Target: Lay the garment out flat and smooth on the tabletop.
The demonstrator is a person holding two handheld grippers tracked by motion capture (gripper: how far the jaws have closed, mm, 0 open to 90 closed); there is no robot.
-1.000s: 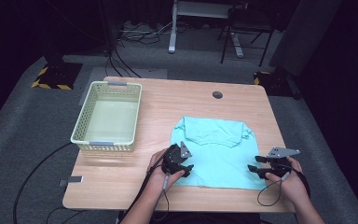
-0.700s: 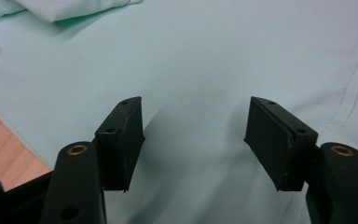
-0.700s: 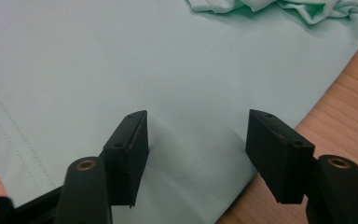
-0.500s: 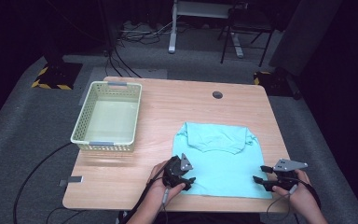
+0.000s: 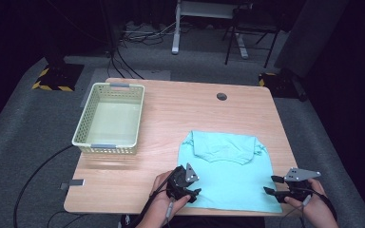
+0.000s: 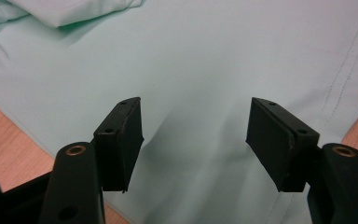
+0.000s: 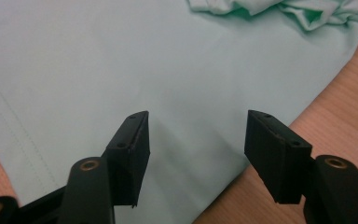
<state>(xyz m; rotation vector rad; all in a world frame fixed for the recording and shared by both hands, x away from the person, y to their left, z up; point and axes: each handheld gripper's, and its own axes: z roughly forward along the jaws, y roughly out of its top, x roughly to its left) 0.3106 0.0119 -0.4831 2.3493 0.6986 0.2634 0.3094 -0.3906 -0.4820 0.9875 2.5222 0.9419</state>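
A mint-green T-shirt (image 5: 228, 171) lies flat on the near right part of the wooden table (image 5: 180, 114), its top part folded down over itself. My left gripper (image 5: 193, 191) rests at the shirt's near left corner, and its jaws stand open over the cloth (image 6: 200, 84) with nothing between them. At the near right corner my right gripper (image 5: 269, 185) is open too, its jaws over the shirt's edge (image 7: 182, 70) where fabric meets wood. The folded sleeve bunches at the top of both gripper views.
A pale green plastic basket (image 5: 110, 118) stands empty at the table's left. A round cable hole (image 5: 222, 97) sits at the back of the table. Cables trail off the near edge. Beyond the table are a dark floor and chair legs (image 5: 247, 42).
Both grippers have drawn back toward the near edge, and the shirt's lower part now lies spread flat and longer. The jaws now stand open over the cloth.
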